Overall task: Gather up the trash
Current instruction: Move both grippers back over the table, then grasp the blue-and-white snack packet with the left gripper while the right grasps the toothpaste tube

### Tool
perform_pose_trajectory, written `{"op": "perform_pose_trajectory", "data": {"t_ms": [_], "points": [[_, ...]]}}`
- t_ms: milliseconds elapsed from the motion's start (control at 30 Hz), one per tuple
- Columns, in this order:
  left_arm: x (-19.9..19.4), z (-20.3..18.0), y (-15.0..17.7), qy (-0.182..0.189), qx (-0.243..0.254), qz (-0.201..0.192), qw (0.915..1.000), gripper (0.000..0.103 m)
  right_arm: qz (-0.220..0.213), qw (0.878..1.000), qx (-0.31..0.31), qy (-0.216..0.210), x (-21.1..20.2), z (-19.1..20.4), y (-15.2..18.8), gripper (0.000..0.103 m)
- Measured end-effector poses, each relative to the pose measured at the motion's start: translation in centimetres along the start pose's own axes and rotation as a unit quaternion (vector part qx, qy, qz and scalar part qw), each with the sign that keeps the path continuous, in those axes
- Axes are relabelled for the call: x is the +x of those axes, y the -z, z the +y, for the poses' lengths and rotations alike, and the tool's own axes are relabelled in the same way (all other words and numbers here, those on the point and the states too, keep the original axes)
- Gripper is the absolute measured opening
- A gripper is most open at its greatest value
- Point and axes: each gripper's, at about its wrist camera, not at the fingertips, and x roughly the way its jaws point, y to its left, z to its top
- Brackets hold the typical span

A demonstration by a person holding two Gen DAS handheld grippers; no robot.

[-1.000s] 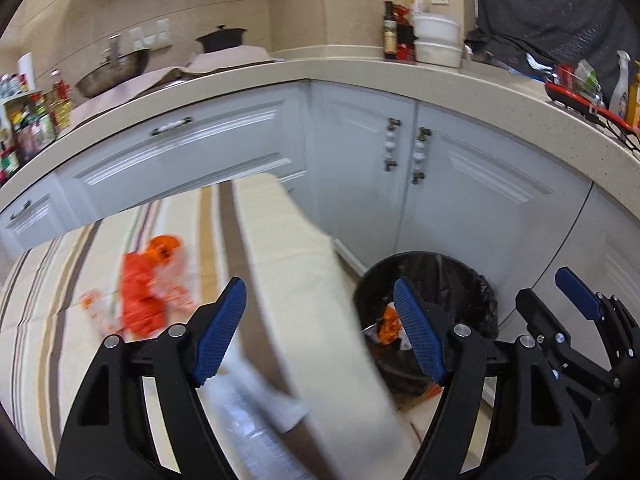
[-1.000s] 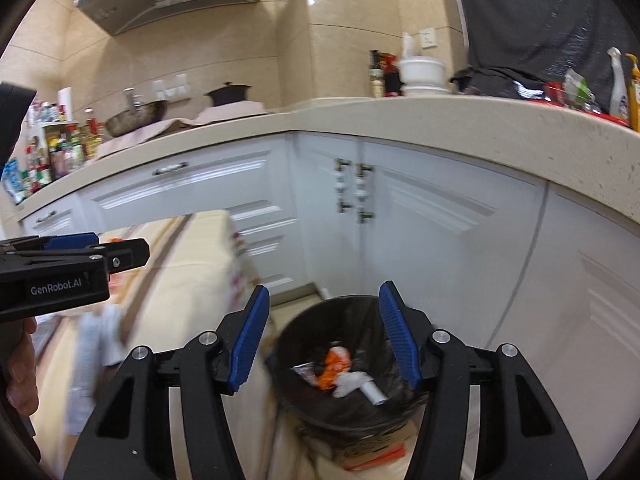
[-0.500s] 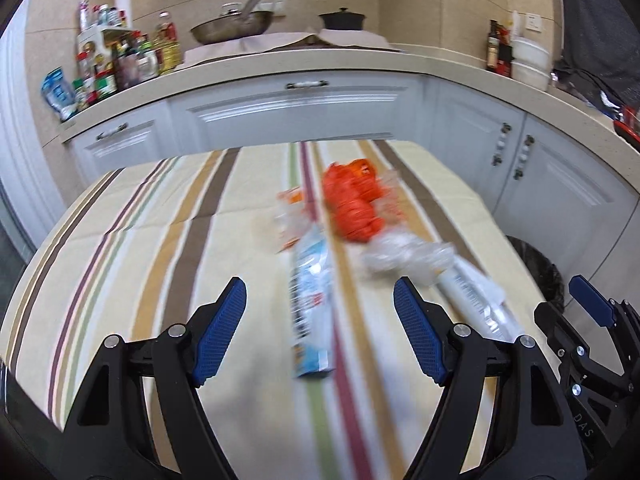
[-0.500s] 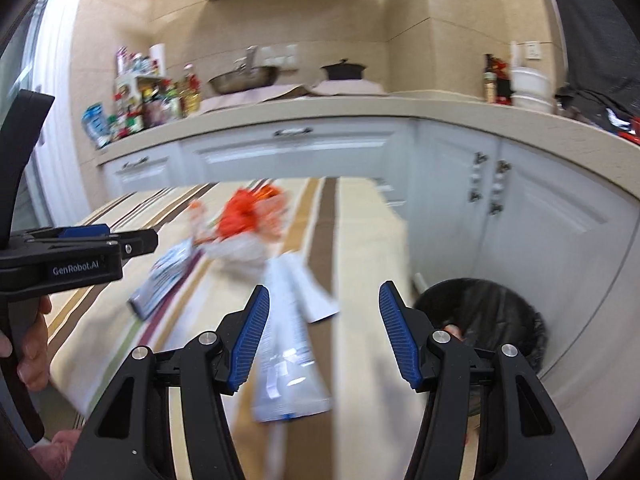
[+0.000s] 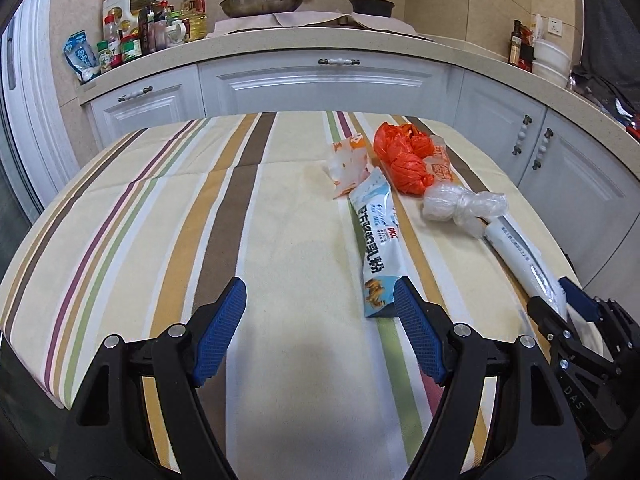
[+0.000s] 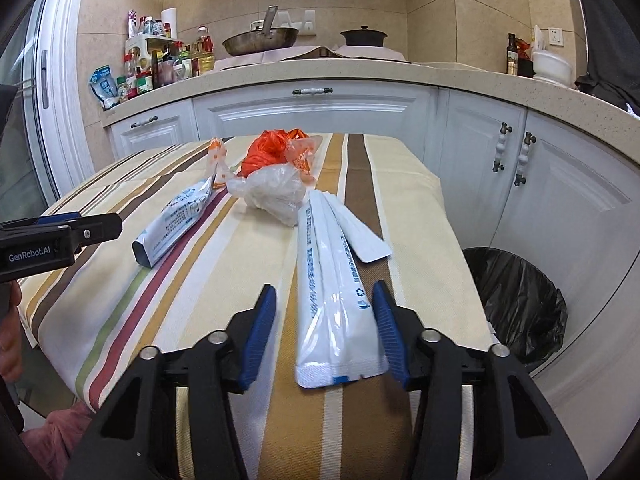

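Note:
Trash lies on the striped tablecloth [image 5: 160, 220]: a blue-and-white pouch [image 5: 378, 236], an orange bag [image 5: 404, 160], a knotted clear bag [image 5: 460, 204], a small orange-and-white wrapper [image 5: 348, 164] and a long white packet [image 6: 332, 280]. My left gripper [image 5: 320, 292] hovers open over bare cloth, with the pouch's near end beside its right finger. My right gripper [image 6: 324, 292] straddles the near end of the long white packet. Its jaws are closing; the right pad is at the packet's edge, while the left pad still shows a gap.
A black-lined bin [image 6: 516, 300] stands on the floor right of the table, below white cabinets [image 6: 520, 184]. The counter behind carries a spice rack [image 5: 132, 28], a pan [image 5: 260, 2] and a black pot [image 5: 372, 4]. A hand [image 6: 8, 320] shows at the left edge.
Both views swung from the bin to the table, then moved closer over the trash. The right jaws came over the long white packet and narrowed. The left jaws kept their width.

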Motion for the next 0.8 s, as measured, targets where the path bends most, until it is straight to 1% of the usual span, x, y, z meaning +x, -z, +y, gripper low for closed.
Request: {"op": "perform_pose_trajectory", "data": {"t_ms": [67, 300, 467, 500, 533, 600, 633, 700, 733, 767, 800], "points": [[0.1, -0.3, 0.0, 0.009, 0.001, 0.002, 1.0, 0.074, 0.003, 1.0, 0.0, -0.003, 0.1, 0.2, 0.1, 0.038], [1.2, -1.9, -0.2, 0.02, 0.012, 0.0, 0.9997, 0.075, -0.004, 1.0, 0.001, -0.006, -0.1, 0.4, 0.1, 0.037], [1.9, -2.7, -0.2, 0.015, 0.02, -0.012, 0.9996, 0.074, -0.008, 1.0, 0.006, -0.01, -0.3, 0.4, 0.0, 0.037], [2.0, -2.9, -0.2, 0.013, 0.024, -0.014, 0.9995, 0.072, -0.009, 1.0, 0.006, -0.011, -0.3, 0.4, 0.0, 0.037], [2.1, -2.9, -0.1, 0.014, 0.026, -0.015, 0.9994, 0.07, -0.01, 1.0, 0.007, -0.012, -0.4, 0.4, -0.1, 0.037], [2.3, -3.0, 0.0, 0.019, 0.029, -0.012, 0.9993, 0.052, -0.01, 1.0, 0.006, -0.013, -0.4, 0.5, -0.1, 0.037], [2.4, -3.0, 0.1, 0.022, 0.031, -0.01, 0.9992, 0.049, -0.01, 1.0, 0.006, -0.014, -0.4, 0.5, 0.0, 0.037], [2.6, -3.0, 0.3, 0.029, 0.032, -0.003, 0.999, 0.035, -0.011, 1.0, 0.006, -0.015, -0.5, 0.6, 0.0, 0.037], [2.8, -3.0, 0.4, 0.033, 0.032, 0.0, 0.9989, 0.032, -0.011, 1.0, 0.006, -0.015, -0.5, 0.6, 0.0, 0.037], [2.8, -3.0, 0.5, 0.036, 0.032, 0.002, 0.9988, 0.022, -0.012, 1.0, 0.006, -0.015, -0.5, 0.6, 0.0, 0.037], [2.8, -3.0, 0.6, 0.038, 0.032, 0.002, 0.9988, 0.017, -0.012, 1.0, 0.006, -0.015, -0.6, 0.6, 0.0, 0.037]]}}
